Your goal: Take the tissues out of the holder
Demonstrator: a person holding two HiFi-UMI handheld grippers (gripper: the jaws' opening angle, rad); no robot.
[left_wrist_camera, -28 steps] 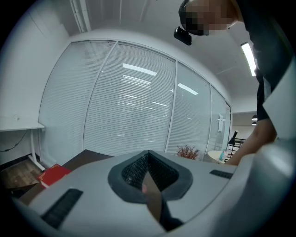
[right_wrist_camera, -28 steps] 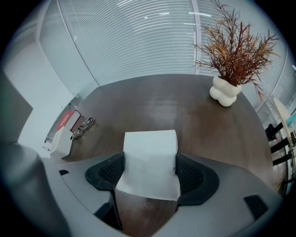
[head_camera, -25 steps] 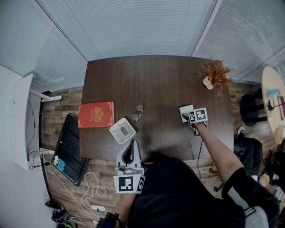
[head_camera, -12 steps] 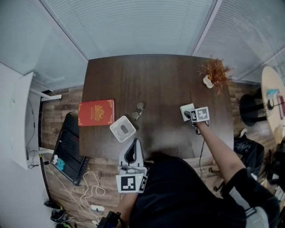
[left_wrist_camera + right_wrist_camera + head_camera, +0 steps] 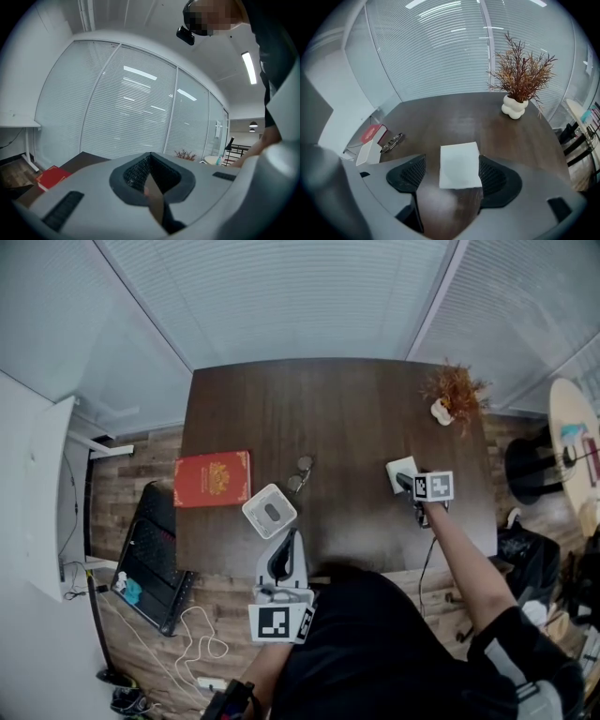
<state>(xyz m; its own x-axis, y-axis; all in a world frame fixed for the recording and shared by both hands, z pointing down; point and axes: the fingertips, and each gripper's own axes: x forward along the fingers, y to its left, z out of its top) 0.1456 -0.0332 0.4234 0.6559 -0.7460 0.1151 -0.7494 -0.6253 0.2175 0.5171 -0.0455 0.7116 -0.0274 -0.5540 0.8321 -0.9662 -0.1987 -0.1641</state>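
Right gripper view shows one folded white tissue [image 5: 460, 159] lying flat on the dark wooden worktop [image 5: 454, 117], directly between the pads of the right tongs [image 5: 453, 174]. These tongs stand wide apart. The tissue's right edge lies right beside the right pad, and a strip of bare wood shows at its left, so they have hold of nothing. The tissue holder [image 5: 270, 511], a white square box with a dark oval opening in its top, stands well apart from the tissue near the worktop's front edge. Whether any tissues are in it cannot be told.

Just behind the holder, the left tongs [image 5: 150, 157] are closed tip to tip, and nothing can be seen held in them. Each pair of tongs carries a marker cube [image 5: 433, 487] with black-and-white square patterns.

Beside the holder lies a pair of eyeglasses [image 5: 300, 475], and further left is a red book [image 5: 212, 478] with a gold emblem on its cover. Any writing on it is too small to read. At the far right corner, a bumpy white vase [image 5: 514, 107] holds a dried reddish-brown plant [image 5: 520, 75].
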